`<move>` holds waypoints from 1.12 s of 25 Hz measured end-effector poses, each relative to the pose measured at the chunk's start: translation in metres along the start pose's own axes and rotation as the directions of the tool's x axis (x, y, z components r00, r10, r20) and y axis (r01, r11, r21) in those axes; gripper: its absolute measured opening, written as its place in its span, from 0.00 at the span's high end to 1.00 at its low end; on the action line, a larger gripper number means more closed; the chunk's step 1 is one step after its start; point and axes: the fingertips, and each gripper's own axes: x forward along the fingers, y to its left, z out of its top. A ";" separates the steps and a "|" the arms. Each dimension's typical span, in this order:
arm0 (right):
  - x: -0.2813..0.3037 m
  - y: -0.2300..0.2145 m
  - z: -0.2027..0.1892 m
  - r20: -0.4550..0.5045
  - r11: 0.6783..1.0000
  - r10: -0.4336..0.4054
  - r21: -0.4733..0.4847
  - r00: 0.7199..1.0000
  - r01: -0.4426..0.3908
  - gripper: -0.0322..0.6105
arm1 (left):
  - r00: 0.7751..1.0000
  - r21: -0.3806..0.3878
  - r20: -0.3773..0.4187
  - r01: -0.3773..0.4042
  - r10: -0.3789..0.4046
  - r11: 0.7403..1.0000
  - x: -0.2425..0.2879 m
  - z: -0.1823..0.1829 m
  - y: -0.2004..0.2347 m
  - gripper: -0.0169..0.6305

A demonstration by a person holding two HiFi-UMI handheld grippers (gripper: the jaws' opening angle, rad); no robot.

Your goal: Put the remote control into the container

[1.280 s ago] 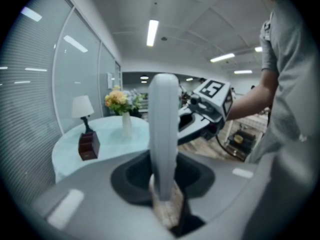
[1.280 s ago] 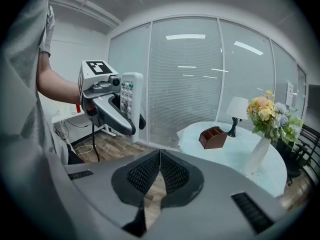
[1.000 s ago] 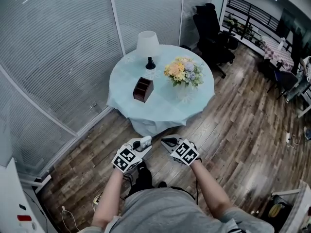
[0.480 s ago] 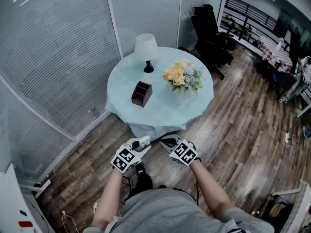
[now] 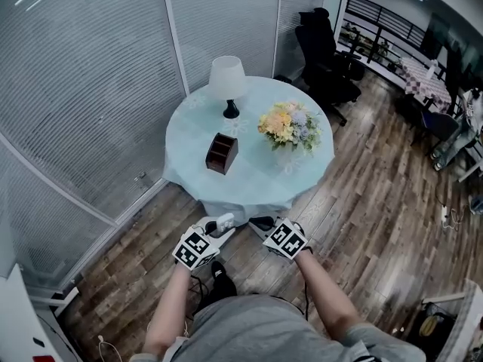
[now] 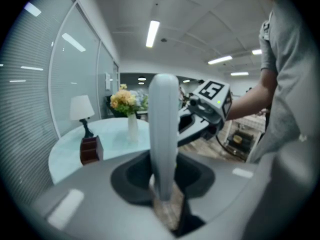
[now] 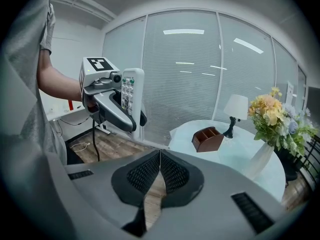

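Remote control [image 6: 164,129] first: it stands upright in my left tongs [image 5: 218,225], which pinch it by its lower end. Most of its length rises free above the pads. It hangs over the wooden floor, short of the near edge of the round table [image 5: 256,176]. My right tongs [image 7: 159,176] are pressed together with nothing between them.

I judge it light and stiff, a hard plastic shell, smooth enough to slide if the squeeze slackens. With so much of it above the pinch it may swing or tip on a quick turn. A hold nearer its middle, across the plain shell and not the buttons, would be steadier.

The container [image 5: 222,153], a dark wooden box with open compartments, sits left of the table's middle. It is between the lamp [image 5: 228,84] at the far edge and the near edge, with the flowers [image 5: 290,127] well to its right. I expect the remote must go in end first.
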 end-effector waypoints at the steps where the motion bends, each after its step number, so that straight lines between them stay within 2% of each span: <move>1: 0.004 -0.002 0.003 0.000 1.000 0.000 0.000 1.000 0.000 0.92 | 1.000 -0.003 0.001 0.000 0.000 1.000 -0.001 -0.001 0.006 0.84; 14: 0.071 -0.034 0.030 -0.040 1.000 0.004 0.020 0.999 -0.003 0.92 | 0.999 -0.022 -0.007 0.042 -0.042 0.999 -0.004 -0.019 0.085 0.84; 19: 0.092 -0.043 0.043 -0.046 1.000 0.007 0.015 0.999 -0.007 0.92 | 0.999 -0.008 0.009 0.052 -0.052 0.999 -0.006 -0.012 0.113 0.84; 28: 0.127 -0.055 0.045 -0.083 1.000 0.016 0.027 0.996 -0.014 0.92 | 0.997 0.000 0.019 0.070 -0.070 0.998 -0.003 -0.013 0.155 0.84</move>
